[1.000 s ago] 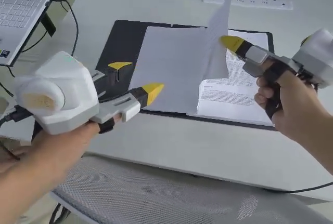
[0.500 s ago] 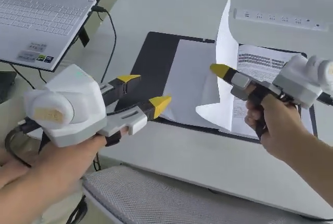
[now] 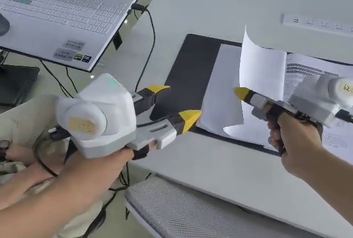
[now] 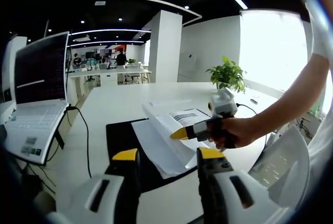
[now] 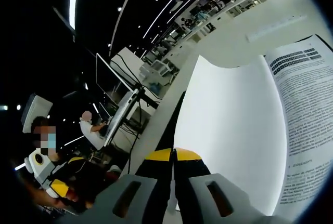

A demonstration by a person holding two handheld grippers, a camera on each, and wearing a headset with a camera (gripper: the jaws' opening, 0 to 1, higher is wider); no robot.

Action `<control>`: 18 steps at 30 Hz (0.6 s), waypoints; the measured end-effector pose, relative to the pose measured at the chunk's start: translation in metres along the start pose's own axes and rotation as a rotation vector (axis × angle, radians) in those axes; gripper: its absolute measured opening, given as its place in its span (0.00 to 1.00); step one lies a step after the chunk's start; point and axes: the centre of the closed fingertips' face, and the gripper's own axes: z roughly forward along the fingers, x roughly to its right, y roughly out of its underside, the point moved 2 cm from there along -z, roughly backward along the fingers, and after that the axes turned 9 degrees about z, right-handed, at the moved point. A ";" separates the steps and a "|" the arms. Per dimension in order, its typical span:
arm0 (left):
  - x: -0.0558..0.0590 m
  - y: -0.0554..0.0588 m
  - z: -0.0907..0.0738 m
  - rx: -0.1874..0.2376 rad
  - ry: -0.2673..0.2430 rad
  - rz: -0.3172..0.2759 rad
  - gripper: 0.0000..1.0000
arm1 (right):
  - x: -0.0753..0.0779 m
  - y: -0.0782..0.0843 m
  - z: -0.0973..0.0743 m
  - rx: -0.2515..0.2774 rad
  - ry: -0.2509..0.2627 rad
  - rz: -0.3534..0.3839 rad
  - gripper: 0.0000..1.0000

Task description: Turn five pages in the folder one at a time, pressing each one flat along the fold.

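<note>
Black folder [image 3: 185, 69] lies open and flat on the table, cover spread to the left. Turned sheets [image 3: 219, 91] lie on its left half, blank side up, their lower edge past the folder's front edge. One page [image 3: 263, 69] stands near upright at the fold, blank white face towards the left, slightly curled, top corner pointing up. The right gripper [image 3: 241, 93] pinches its lower left edge with its jaws together. The printed sheet [image 3: 309, 68] lies flat on the right half, with dense black text.
</note>
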 end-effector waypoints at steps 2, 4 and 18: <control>-0.003 0.004 -0.001 -0.002 0.001 -0.005 0.43 | 0.005 0.005 0.005 -0.013 0.052 -0.044 0.00; -0.005 0.005 -0.003 -0.005 0.000 -0.004 0.42 | 0.004 0.011 0.011 -0.032 0.061 -0.037 0.00; -0.015 0.018 -0.011 -0.015 0.003 -0.013 0.42 | 0.010 0.027 0.031 -0.065 0.121 -0.091 0.00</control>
